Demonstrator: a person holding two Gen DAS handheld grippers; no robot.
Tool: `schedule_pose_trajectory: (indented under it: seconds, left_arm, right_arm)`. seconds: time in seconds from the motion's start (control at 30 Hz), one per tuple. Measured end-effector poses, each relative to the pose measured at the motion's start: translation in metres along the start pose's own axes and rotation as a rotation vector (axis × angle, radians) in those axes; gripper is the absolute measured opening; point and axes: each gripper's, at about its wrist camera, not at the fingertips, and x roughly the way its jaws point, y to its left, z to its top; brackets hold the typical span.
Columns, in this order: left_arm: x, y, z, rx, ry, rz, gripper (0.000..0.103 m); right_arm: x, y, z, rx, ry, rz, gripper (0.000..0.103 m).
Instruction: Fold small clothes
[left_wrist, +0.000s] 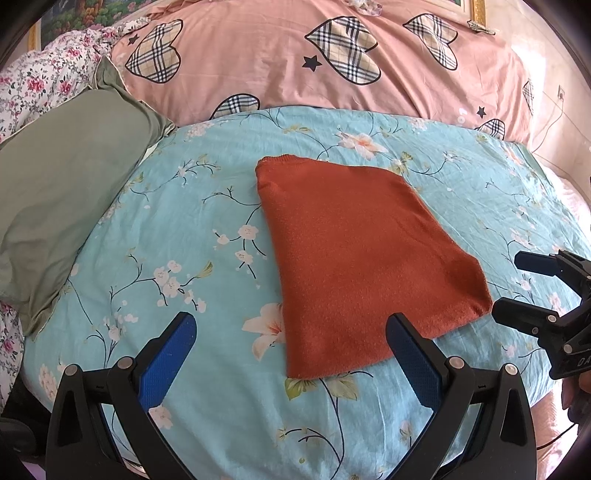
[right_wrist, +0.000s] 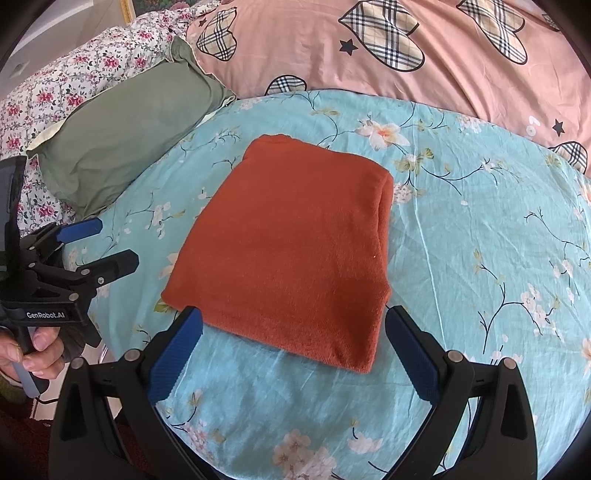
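Note:
A rust-orange knit garment (left_wrist: 354, 251) lies folded into a flat rectangle on the light blue floral bedsheet (left_wrist: 184, 229); it also shows in the right wrist view (right_wrist: 291, 251). My left gripper (left_wrist: 291, 325) is open and empty, its blue-padded fingers spread at the garment's near edge. It also shows at the left of the right wrist view (right_wrist: 110, 243). My right gripper (right_wrist: 293, 319) is open and empty, straddling the garment's near edge. It also shows at the right of the left wrist view (left_wrist: 506, 284), beside the garment's right corner.
A green pillow (left_wrist: 62, 192) lies left of the garment. A pink duvet with plaid hearts (left_wrist: 295, 59) is heaped behind it. A floral quilt (right_wrist: 66, 88) sits at the far left. The bed's edge runs along the near side.

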Motion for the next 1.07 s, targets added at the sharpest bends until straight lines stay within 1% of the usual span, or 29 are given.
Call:
schedule_pose_trajectory:
  seconds: [0.13, 0.37, 0.47, 0.67, 1.07]
  left_arm:
    - [0.002, 0.000, 0.001, -0.001, 0.006, -0.005, 0.103]
    - [0.020, 0.000, 0.007, -0.009, 0.035, -0.020, 0.103]
    - [0.025, -0.002, 0.009, 0.004, 0.032, -0.006, 0.103]
    - [0.031, -0.001, 0.014, 0.000, 0.035, -0.002, 0.103]
    - [0.035, -0.004, 0.018, -0.018, 0.033, -0.008, 0.103]
  right_arm:
    - [0.001, -0.001, 0.002, -0.001, -0.003, -0.002, 0.099]
    - [0.011, -0.010, 0.005, 0.019, 0.008, -0.002, 0.099]
    - [0.014, -0.013, 0.006, 0.024, 0.008, -0.001, 0.099]
    - [0.018, -0.017, 0.010, 0.027, 0.009, 0.004, 0.099]
    - [0.024, -0.017, 0.018, 0.020, 0.007, 0.012, 0.099]
